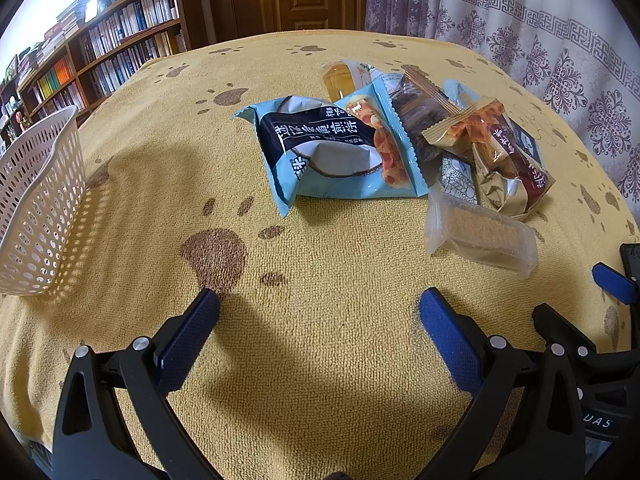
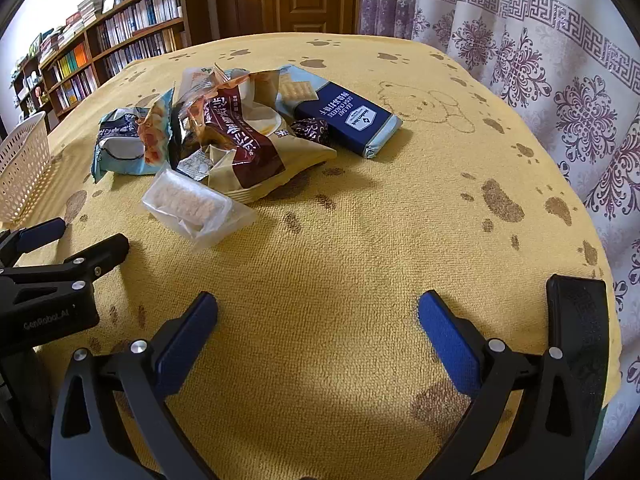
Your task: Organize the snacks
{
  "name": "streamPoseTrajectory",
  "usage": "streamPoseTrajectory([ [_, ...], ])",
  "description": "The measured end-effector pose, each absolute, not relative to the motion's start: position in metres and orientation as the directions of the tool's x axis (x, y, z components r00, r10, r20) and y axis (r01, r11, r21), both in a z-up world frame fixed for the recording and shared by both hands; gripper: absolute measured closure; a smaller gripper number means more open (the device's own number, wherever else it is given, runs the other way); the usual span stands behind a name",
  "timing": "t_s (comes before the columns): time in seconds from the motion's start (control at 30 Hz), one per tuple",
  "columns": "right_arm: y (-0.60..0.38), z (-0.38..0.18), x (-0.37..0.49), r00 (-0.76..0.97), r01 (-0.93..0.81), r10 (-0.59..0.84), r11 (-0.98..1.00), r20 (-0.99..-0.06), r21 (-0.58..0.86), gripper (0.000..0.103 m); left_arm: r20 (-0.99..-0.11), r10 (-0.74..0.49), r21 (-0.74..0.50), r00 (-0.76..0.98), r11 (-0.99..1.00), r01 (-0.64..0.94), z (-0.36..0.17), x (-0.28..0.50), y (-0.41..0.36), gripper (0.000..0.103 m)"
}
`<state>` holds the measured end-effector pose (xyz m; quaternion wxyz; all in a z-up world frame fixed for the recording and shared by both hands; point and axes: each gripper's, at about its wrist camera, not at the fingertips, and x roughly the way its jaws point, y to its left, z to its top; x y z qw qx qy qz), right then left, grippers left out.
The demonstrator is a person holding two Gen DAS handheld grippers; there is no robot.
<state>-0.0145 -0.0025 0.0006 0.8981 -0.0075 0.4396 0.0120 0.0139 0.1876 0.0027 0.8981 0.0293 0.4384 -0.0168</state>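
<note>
Left claw (image 1: 318,312) wide, right claw (image 2: 318,312) wide; navy pack (image 2: 352,118) reads "SODA CRACKERS".

basket (image 1: 40,200) cut by left edge | pile's lower snack packets (image 2: 192,164) mostly covered | book spines (image 1: 120,36) unreadable

Basket (image 1: 40,196) left, snack pile (image 1: 384,140) right — both on cloth (image 1: 320,264)

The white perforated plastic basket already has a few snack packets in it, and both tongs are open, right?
Not quite. The white perforated plastic basket shows no packets inside in the left wrist view; the snacks lie piled on the yellow paw-print cloth. Both the left tongs and right tongs are open.
</note>
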Motion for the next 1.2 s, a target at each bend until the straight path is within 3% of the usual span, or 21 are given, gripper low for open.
streamPoseTrajectory([
  [0.63,-0.005,0.004,-0.010,0.602,-0.056,0.055,0.998,-0.796,0.027,0.005,-0.809,-0.020,0.037,0.588,0.996,0.085,0.004,0.018,0.189,0.002],
  [1.2,-0.013,0.041,0.023,0.690,-0.076,0.156,0.987,-0.706,0.144,0.005,-0.782,-0.028,-0.023,0.623,1.000,0.017,0.037,0.052,0.215,0.002],
])
